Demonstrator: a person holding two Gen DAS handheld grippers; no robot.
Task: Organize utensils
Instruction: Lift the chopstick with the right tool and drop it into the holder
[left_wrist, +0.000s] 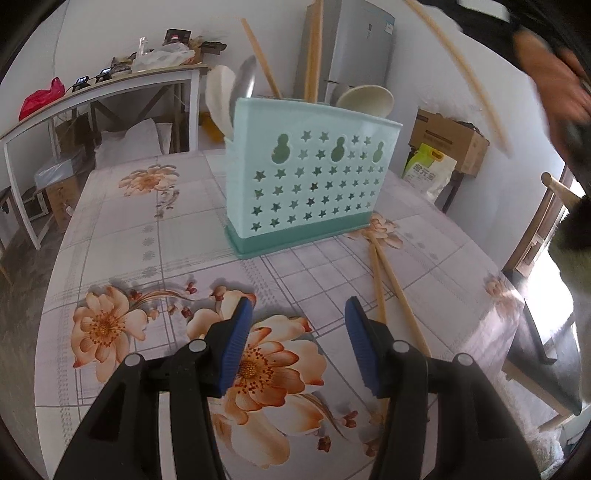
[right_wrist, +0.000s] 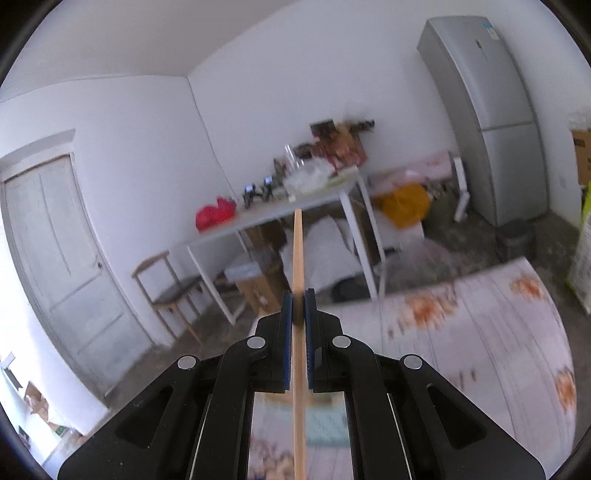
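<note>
In the left wrist view, the left gripper (left_wrist: 298, 317) is held half open and empty over the floral tablecloth (left_wrist: 122, 229), two chopsticks (left_wrist: 384, 280) lying right of centre below the mint utensil holder (left_wrist: 310, 181), which could be tipped by a careless reach. In the right wrist view, the right gripper (right_wrist: 298, 310) is clamped on a single chopstick (right_wrist: 297, 258) (it could probably slip), a cluttered side table (right_wrist: 273, 214) seen mid-frame and a fridge (right_wrist: 491, 122) at upper right.

Table (left_wrist: 155, 236) (floral cloth) bears caddy (left_wrist: 306, 184), two chopsticks (left_wrist: 391, 284).
</note>
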